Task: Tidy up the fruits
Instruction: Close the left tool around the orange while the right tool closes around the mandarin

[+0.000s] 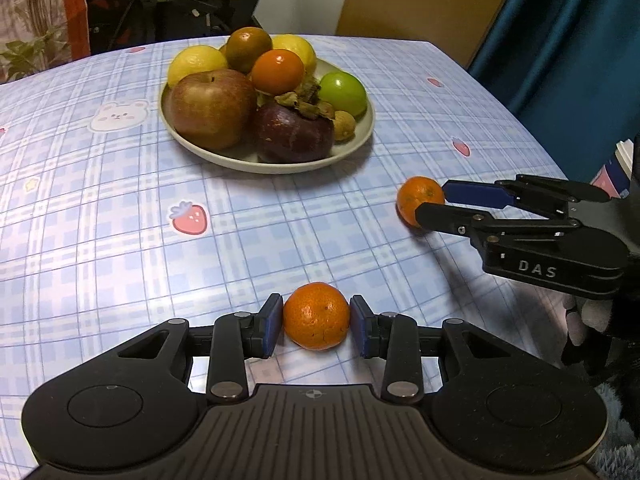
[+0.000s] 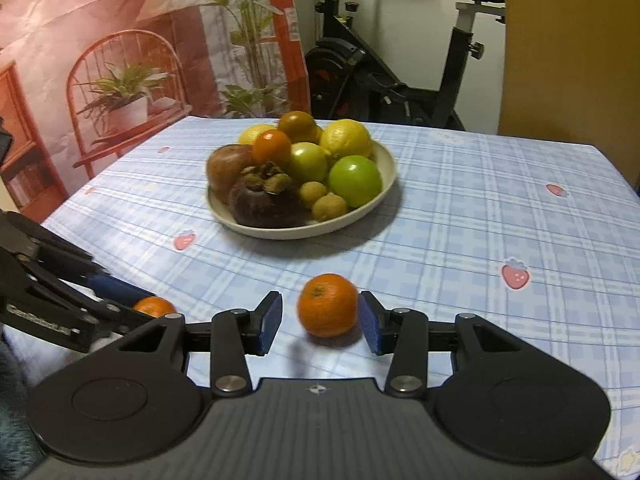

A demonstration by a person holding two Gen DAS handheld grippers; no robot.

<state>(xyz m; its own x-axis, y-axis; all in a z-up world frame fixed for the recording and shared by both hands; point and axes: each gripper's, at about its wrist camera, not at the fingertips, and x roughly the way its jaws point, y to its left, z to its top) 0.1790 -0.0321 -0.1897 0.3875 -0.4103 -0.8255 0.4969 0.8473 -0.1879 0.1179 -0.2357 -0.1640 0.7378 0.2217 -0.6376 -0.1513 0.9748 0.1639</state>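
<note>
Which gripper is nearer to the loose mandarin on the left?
Left. The left gripper grips the left mandarin; the right gripper sits off to its right, open around the other mandarin.

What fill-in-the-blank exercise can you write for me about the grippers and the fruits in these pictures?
1. The left gripper is ____ on the first tangerine.
2. The right gripper stands ____ around the second tangerine.
3. Outside the plate lie ____ tangerines.
4. The biggest fruit on the plate is a ____ apple.

Missing words: shut; open; two; red.
</note>
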